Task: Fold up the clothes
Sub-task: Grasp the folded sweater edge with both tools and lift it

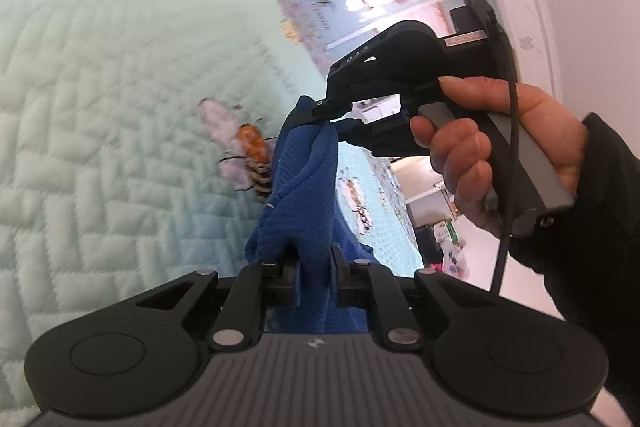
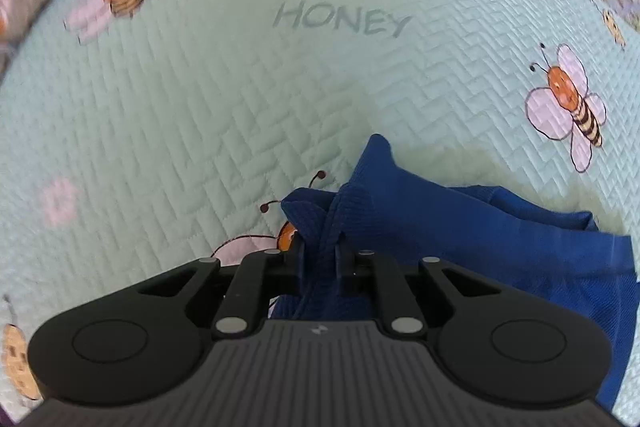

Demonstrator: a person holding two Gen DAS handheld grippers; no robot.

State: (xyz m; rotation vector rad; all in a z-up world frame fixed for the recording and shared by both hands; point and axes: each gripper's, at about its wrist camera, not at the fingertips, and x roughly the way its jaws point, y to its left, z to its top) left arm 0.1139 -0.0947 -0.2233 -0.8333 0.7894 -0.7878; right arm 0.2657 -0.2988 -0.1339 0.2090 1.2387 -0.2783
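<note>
Left wrist view: the left gripper (image 1: 316, 269), black and two-fingered, is pinched on a bunched edge of the blue ribbed knit garment (image 1: 298, 187), which runs away from it as a taut rope of cloth to the right gripper (image 1: 326, 119), likewise clamped on the fabric. A grip at two separated points appears intended to stretch the edge straight, in readiness for laying a fold. The person's right hand (image 1: 500, 163), in a dark sleeve (image 1: 600, 207), squeezes the grey handle with a black cable trailing from it. Behind lies the pale green quilted bed cover (image 1: 100, 107) printed with bees; this view alone shows the room beyond, blurred, and both grippers together. Right wrist view: the right gripper (image 2: 320, 255) points steeply down at the bed cover and nips a gathered, ribbed hem of the garment. Only here is it evident that the remaining cloth trails off to the right, partly resting on the cover, near the word HONEY (image 2: 344, 21) and a printed bee (image 2: 568, 107). The left gripper is absent from this view.
</note>
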